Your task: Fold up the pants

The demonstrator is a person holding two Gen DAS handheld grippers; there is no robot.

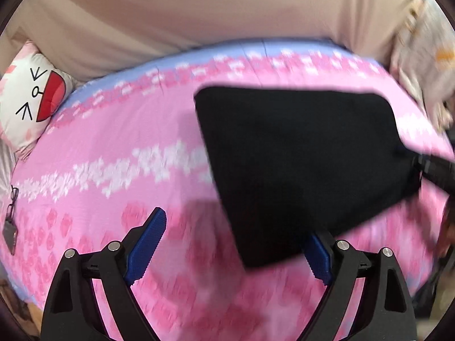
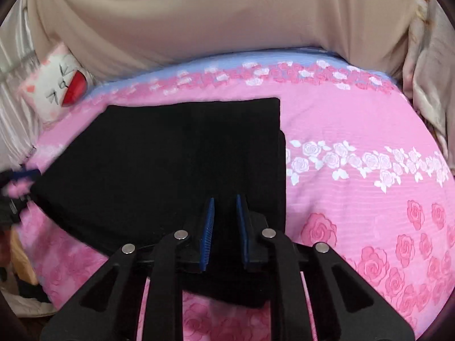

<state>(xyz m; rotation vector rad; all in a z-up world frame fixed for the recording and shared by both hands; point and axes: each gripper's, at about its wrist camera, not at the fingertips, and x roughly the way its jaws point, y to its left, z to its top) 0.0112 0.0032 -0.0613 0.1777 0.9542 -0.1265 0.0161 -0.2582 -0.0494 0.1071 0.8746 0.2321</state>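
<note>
The black pants (image 2: pixel 182 159) lie folded in a flat rectangle on the pink rose-print bed cover (image 2: pixel 355 193). My right gripper (image 2: pixel 224 216) sits over their near edge with its blue pads a narrow gap apart and black cloth showing between them. In the left wrist view the pants (image 1: pixel 298 164) lie to the right. My left gripper (image 1: pixel 239 238) is wide open just left of their near corner, and its right pad is partly hidden by the cloth. The right gripper (image 1: pixel 421 167) shows at the pants' right edge.
A white cartoon-face pillow (image 1: pixel 31 99) lies at the bed's far left corner. A beige curtain (image 1: pixel 213 14) hangs behind the bed. Light bedding (image 2: pixel 429 85) is bunched at the right. Glasses and a small dark object (image 1: pixel 10 221) lie at the left edge.
</note>
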